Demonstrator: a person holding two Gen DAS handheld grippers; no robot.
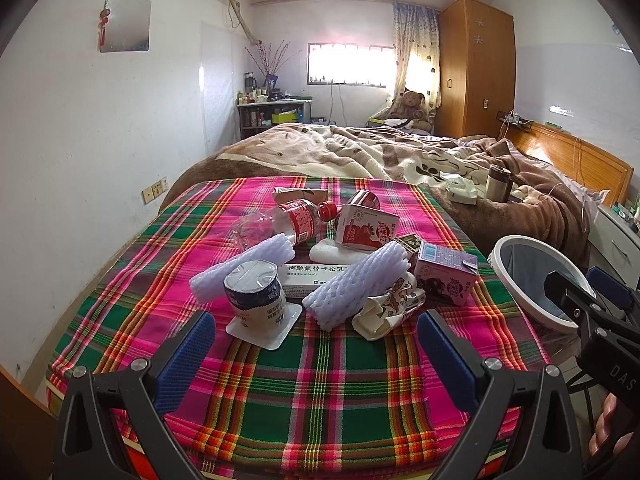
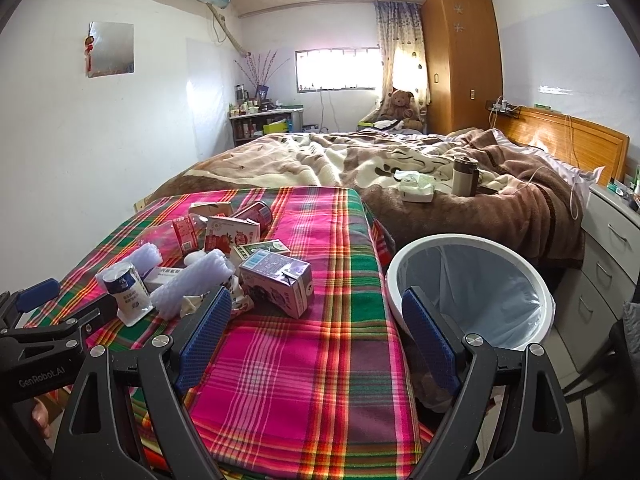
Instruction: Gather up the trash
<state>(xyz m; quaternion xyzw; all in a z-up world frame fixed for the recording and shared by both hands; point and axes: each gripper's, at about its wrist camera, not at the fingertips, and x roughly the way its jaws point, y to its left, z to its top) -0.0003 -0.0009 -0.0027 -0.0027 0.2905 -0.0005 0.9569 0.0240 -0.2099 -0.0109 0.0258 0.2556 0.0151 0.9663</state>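
Note:
A pile of trash lies on the plaid blanket (image 1: 320, 392): an upturned yogurt cup (image 1: 256, 296), two white foam nets (image 1: 356, 284), a crumpled wrapper (image 1: 390, 308), a purple carton (image 1: 446, 276), a strawberry milk carton (image 1: 366, 228), a plastic bottle (image 1: 280, 224) and a medicine box (image 1: 312, 276). My left gripper (image 1: 316, 344) is open and empty, just short of the cup and wrapper. My right gripper (image 2: 316, 316) is open and empty, between the purple carton (image 2: 280, 282) and the white bin (image 2: 472, 280).
The white bin (image 1: 532, 280) with a clear liner stands on the floor right of the blanket. Behind lies a bed with a brown quilt (image 2: 400, 168), a thermos (image 2: 464, 176) and a tissue pack (image 2: 416, 188). Drawers (image 2: 604, 240) stand at right.

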